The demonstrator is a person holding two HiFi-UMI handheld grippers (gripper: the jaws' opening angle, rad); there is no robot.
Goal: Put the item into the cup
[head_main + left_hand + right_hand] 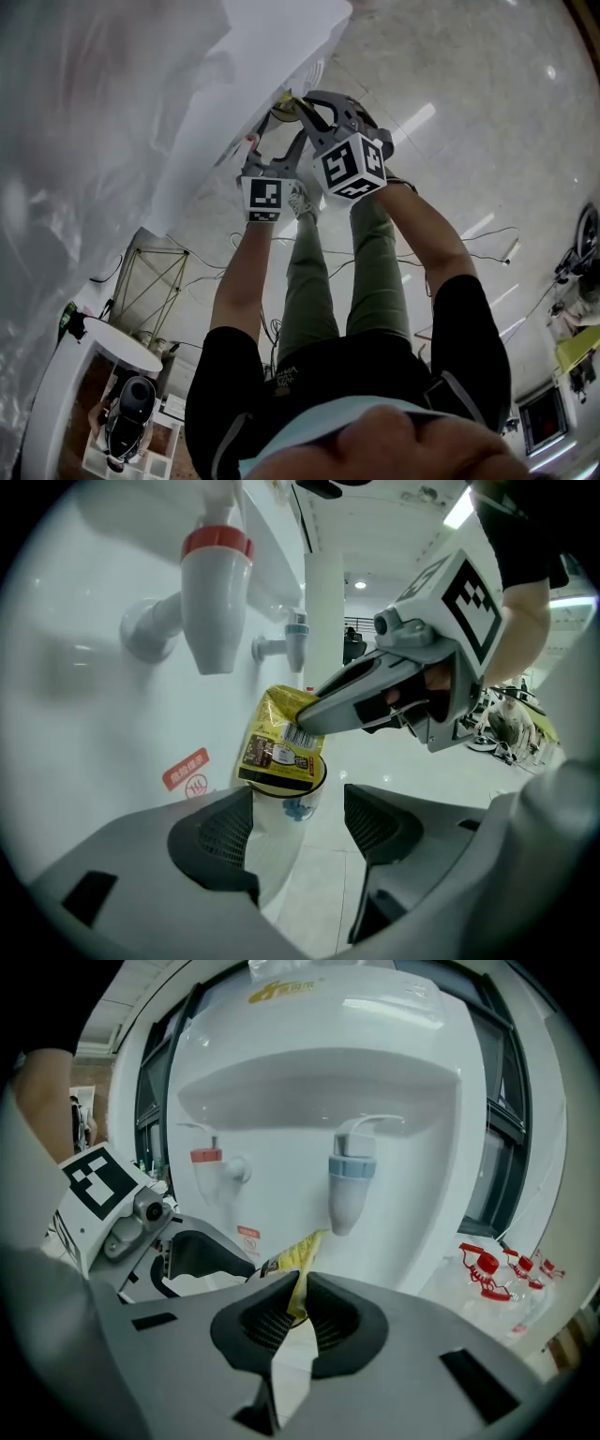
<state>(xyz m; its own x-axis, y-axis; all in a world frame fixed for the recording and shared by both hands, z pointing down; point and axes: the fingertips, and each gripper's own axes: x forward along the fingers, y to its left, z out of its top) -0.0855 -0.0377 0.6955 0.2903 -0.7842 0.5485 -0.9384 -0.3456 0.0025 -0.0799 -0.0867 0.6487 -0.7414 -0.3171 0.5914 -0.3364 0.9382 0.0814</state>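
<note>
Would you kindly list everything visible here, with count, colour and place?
water dispenser: one, white, ahead of both grippers
red-collared tap: one, white, dispenser front
blue tap: one, dispenser front
warning label: one, red, below the red-collared tap
sachet: one, yellow, at the cup's mouth
paper cup: one, white, under the sachet
left gripper: grey, jaws apart around the paper cup
right gripper: grey, jaws shut on the sachet

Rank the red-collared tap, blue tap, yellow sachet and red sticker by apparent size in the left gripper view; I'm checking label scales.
1. red-collared tap, though it is nearest the camera, which inflates it
2. yellow sachet
3. blue tap and red sticker: too alike to rank
</note>
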